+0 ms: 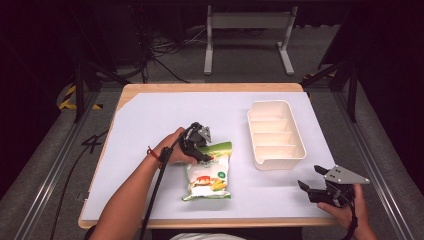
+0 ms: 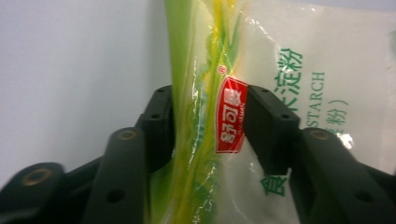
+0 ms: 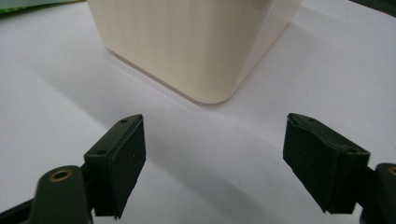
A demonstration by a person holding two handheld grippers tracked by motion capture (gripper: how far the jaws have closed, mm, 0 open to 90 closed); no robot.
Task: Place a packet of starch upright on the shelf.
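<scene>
A clear bag of starch (image 1: pixel 210 175) with green and yellow print and a red label lies flat on the white sheet near the front middle. My left gripper (image 1: pixel 206 152) sits at the bag's top edge. In the left gripper view its jaws (image 2: pixel 208 121) pinch the bunched top of the bag (image 2: pixel 280 70), with one pad on the green fold and the other against the red label. My right gripper (image 1: pixel 311 179) rests at the front right, open, with nothing between its fingers (image 3: pixel 215 158). It faces the near corner of the cream tray (image 3: pixel 196 46).
The cream divided tray (image 1: pixel 276 162) with several compartments stands right of the middle, a short way from the bag. The white sheet (image 1: pixel 165 115) covers the wooden table. A grey metal stand is on the floor beyond the table's far edge.
</scene>
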